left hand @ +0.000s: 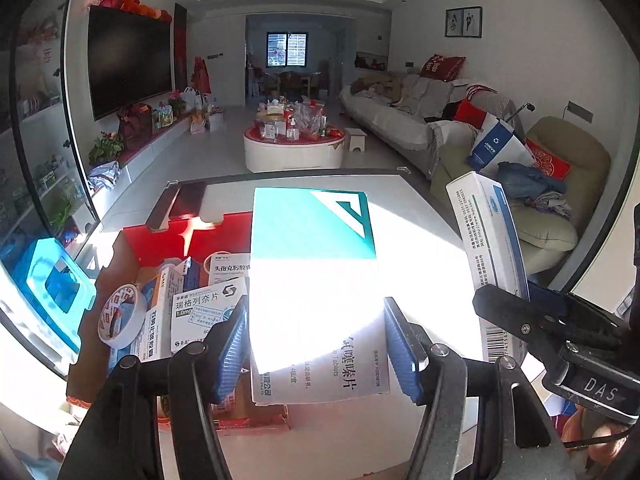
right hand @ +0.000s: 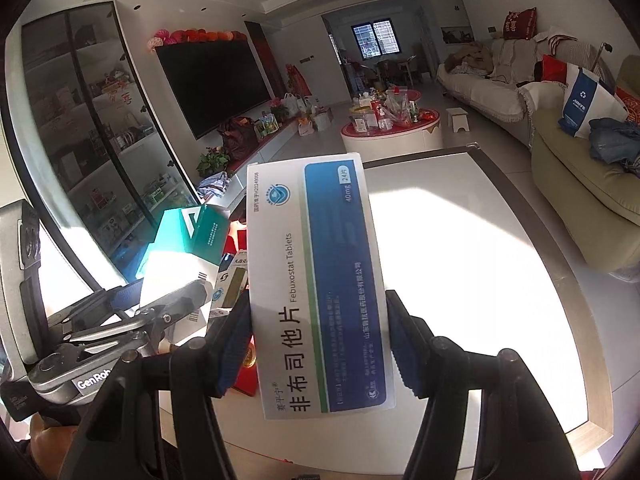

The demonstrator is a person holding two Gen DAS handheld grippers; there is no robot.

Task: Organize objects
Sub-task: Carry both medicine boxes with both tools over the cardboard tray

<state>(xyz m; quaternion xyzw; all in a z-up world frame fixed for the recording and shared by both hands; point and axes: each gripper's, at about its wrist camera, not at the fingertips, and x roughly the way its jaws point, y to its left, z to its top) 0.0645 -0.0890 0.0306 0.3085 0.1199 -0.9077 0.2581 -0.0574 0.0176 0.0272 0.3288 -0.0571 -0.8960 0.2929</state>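
Left wrist view shows the left gripper (left hand: 316, 344) clamped on a teal and white box (left hand: 316, 280). The box fills the middle of the frame. Its long side runs up and down the picture, teal end at the top and white end low between the blue pads (left hand: 230, 344). Strong sun washes out much of its white part.

In the lower left of that frame sits a red box (left hand: 168, 236) with its top open. Inside it are several small medicine boxes (left hand: 200, 312) standing close together, and a roll of tape (left hand: 120, 316) leans at its left side. A blue plastic holder (left hand: 52, 280) lies further left.

At the right edge of the same frame the right gripper (left hand: 532, 320) holds a blue and white box (left hand: 488, 236) that tilts a little to the left.

Right wrist view shows the right gripper (right hand: 320, 344) squeezed on that blue and white box (right hand: 316, 280). The box stands tall in the middle of the frame, long side up and down, with its printed words running sideways up the box. Both held boxes are up in the air over the white table (right hand: 460, 260). The left gripper (right hand: 160, 308) and its teal box (right hand: 188, 236) show at the left.
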